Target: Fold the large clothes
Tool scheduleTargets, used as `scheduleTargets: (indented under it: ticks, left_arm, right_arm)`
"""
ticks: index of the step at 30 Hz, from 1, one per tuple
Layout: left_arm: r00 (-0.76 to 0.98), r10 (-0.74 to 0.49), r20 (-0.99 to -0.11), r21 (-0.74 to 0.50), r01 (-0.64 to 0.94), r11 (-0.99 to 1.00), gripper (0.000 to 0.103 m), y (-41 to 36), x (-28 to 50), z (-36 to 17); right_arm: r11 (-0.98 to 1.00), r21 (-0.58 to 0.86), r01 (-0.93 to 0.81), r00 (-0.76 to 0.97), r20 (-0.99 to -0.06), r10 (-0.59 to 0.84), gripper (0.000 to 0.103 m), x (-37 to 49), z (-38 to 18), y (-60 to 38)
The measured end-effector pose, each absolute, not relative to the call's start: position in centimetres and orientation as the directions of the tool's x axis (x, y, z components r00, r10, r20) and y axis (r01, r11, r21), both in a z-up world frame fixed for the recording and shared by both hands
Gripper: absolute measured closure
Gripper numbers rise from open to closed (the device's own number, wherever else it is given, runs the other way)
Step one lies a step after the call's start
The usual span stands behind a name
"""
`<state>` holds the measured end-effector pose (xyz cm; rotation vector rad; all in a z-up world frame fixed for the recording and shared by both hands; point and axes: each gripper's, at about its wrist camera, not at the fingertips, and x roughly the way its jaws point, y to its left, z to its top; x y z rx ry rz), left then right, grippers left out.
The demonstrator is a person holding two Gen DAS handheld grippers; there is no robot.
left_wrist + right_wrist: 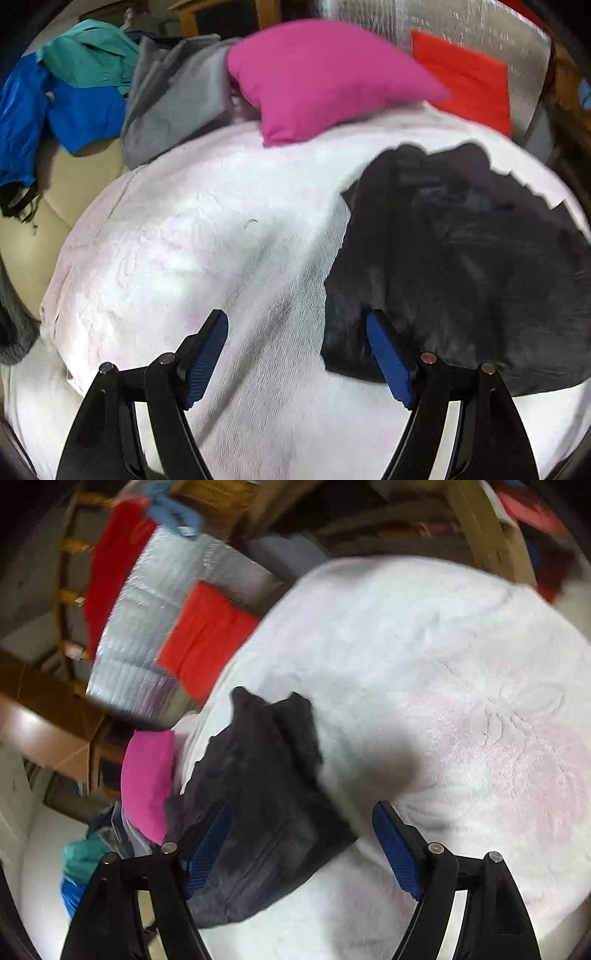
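Note:
A dark navy garment [454, 258] lies in a folded bundle on a fluffy white and pale pink blanket [192, 240]. In the left wrist view it fills the right half; my left gripper [297, 328] is open and empty above the blanket, its right finger over the garment's lower left edge. In the right wrist view the garment [266, 805] lies lower left on the blanket [443, 686]. My right gripper [301, 821] is open and empty, its left finger over the garment.
A magenta pillow [321, 77] and a red cloth [465, 77] lie at the blanket's far edge. Grey [177, 99], blue [55, 107] and teal [92, 55] clothes are piled at far left. A silver padded sheet [147, 627] and wooden frame [484, 524] stand beyond.

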<state>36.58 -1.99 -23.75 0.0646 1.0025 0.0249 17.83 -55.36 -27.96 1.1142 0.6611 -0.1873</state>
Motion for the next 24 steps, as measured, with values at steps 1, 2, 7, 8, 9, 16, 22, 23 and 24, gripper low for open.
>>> scheduleTargets:
  ticks: [1,2,7,8,9,16,22,23,24]
  left_arm:
    - [0.542,0.057,-0.839,0.077,0.014,0.997,0.025,-2.4,37.0,-24.4]
    - [0.543,0.056,-0.838,0.08,0.021,0.997,0.025,-2.3,36.8,-24.5]
    - [0.563,0.017,-0.826,0.039,0.028,0.999,0.025,-2.0,36.9,-24.2]
    - [0.56,0.004,-0.828,0.027,0.032,0.999,0.025,-2.0,37.2,-24.3]
    - [0.558,-0.008,-0.83,0.015,0.036,0.999,0.025,-1.8,37.5,-24.4]
    - [0.561,-0.025,-0.827,0.024,0.08,0.996,0.045,-2.2,38.0,-25.1]
    - [0.563,0.024,-0.826,0.091,0.091,0.992,0.043,-3.1,38.4,-25.4]
    - [0.552,0.024,-0.833,0.079,0.076,0.994,0.039,-2.8,38.7,-25.6]
    - [0.542,0.021,-0.84,0.062,0.059,0.996,0.037,-2.4,38.9,-25.7]
  right_arm:
    - [0.438,0.773,0.459,0.792,-0.579,0.192,0.021,18.4,-28.3,-55.6]
    - [0.434,0.77,0.467,0.785,-0.587,0.198,0.021,19.0,-28.7,-55.9]
    - [0.491,0.708,0.507,0.722,-0.66,0.207,0.021,22.5,-30.7,-55.5]
    - [0.496,0.707,0.504,0.714,-0.664,0.222,0.021,22.7,-30.9,-55.3]
    - [0.498,0.711,0.496,0.71,-0.662,0.238,0.024,23.2,-31.2,-55.2]
    - [0.578,0.693,0.431,0.735,-0.641,0.221,0.065,24.5,-29.5,-53.2]
    - [0.589,0.631,0.506,0.676,-0.714,0.183,0.066,25.0,-30.9,-53.2]
    - [0.57,0.64,0.516,0.668,-0.717,0.2,0.065,25.2,-31.4,-53.5]
    - [0.561,0.649,0.514,0.673,-0.711,0.205,0.064,24.7,-31.4,-53.7]
